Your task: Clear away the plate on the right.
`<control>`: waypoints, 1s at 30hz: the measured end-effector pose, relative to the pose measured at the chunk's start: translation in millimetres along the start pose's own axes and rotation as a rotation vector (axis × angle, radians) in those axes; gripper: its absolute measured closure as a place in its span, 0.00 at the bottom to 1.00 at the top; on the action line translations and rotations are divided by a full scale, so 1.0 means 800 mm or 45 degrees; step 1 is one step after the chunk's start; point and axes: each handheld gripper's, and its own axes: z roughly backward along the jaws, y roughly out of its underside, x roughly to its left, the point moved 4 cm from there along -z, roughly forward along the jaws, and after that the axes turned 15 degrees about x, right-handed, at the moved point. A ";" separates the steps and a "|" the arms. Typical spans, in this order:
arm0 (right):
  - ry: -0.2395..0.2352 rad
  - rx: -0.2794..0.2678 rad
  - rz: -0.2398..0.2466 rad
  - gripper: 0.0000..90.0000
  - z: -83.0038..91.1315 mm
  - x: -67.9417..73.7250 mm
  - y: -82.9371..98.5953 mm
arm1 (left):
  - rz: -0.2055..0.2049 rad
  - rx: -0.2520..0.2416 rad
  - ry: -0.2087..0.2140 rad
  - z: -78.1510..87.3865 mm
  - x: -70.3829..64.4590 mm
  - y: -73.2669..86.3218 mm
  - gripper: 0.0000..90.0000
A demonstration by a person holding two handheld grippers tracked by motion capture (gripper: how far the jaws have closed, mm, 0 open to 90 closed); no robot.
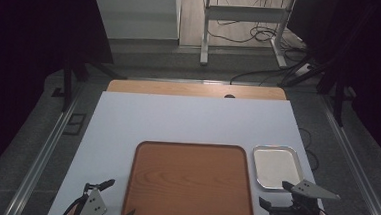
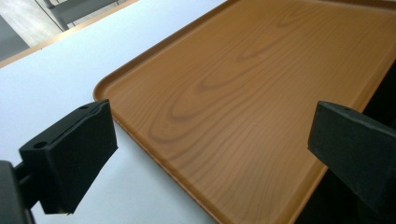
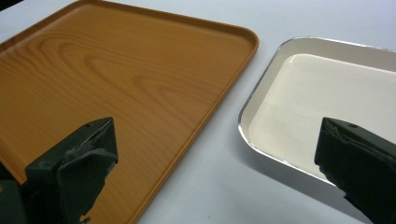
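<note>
Wood-grain tray (image 1: pixel 190 183) sits empty mid-worktop (image 1: pixel 177 119), small metal tray (image 1: pixel 277 166) just beside its right, both grippers (image 1: pixel 107 198) (image 1: pixel 277 194) hovering with fingers wide apart, holding nothing, probably waiting to start.

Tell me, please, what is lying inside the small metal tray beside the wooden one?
Nothing lies in the metal tray: its pale bottom is bare. In the right gripper view, one black jaw covers its near corner, so that part stays unseen.

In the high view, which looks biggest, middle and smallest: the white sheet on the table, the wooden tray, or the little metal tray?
1. White sheet, largest.
2. Wooden tray, middle.
3. Metal tray, smallest.
</note>
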 end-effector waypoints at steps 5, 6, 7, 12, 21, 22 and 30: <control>0.011 -0.004 -0.003 0.00 0.000 -0.004 -0.003 | -0.006 0.002 -0.003 0.000 -0.001 0.000 0.01; 0.012 -0.004 -0.003 0.00 -0.001 -0.004 -0.003 | -0.008 0.002 -0.003 0.000 -0.001 0.000 0.01; 0.013 -0.003 -0.003 0.00 -0.001 -0.005 -0.004 | -0.010 0.002 -0.003 0.000 -0.001 0.000 0.01; 0.029 -0.001 -0.002 0.00 -0.004 -0.010 -0.009 | -0.010 0.000 -0.003 0.000 -0.001 0.000 0.01; 0.025 -0.021 -0.040 0.00 -0.008 -0.023 -0.014 | -0.011 0.001 -0.002 0.000 -0.001 0.000 0.01; 0.025 -0.023 -0.045 0.00 -0.008 -0.025 -0.014 | -0.011 0.001 -0.002 0.000 -0.001 0.000 0.01; 0.037 -0.029 -0.086 0.00 -0.016 -0.041 -0.023 | -0.012 0.002 -0.002 0.000 -0.001 0.000 0.01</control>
